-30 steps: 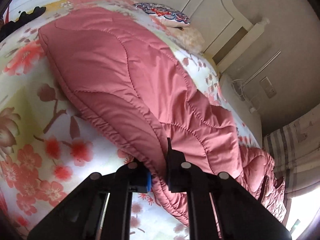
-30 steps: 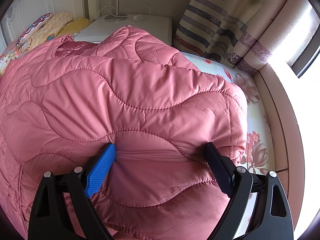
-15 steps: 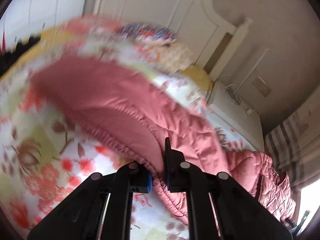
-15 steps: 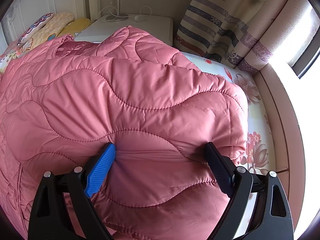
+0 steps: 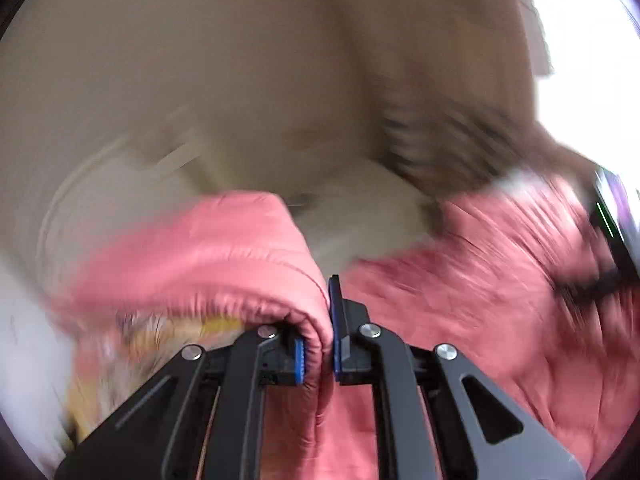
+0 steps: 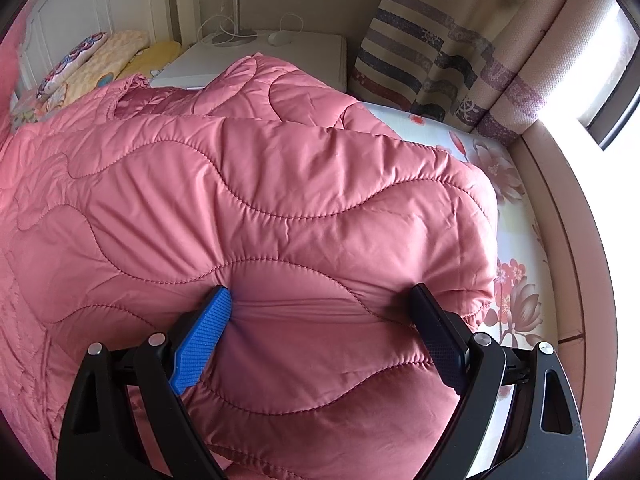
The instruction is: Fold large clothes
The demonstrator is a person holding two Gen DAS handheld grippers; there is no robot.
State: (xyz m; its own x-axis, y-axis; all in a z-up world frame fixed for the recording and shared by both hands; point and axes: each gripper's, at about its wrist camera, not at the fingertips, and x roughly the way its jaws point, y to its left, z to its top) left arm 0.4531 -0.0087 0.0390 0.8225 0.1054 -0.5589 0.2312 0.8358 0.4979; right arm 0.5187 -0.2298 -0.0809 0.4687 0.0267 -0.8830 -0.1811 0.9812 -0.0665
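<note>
While the left gripper (image 5: pixel 318 350) is clenched on the rolled hem of the pink quilted padded coat (image 6: pixel 280 208), the right gripper (image 6: pixel 322 334), jaws spread wide, presses into its near panel; coat extends away across the floral bedsheet (image 6: pixel 516 280).

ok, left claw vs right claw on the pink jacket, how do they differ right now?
Left claw is pinched shut on a rolled edge of the pink jacket; right claw stands wide, its fingers pressing down on a broad quilted panel, nothing pinched between them. The left view is smeared with motion blur; the right view is sharp. Both touch the same jacket on the bed.
</note>
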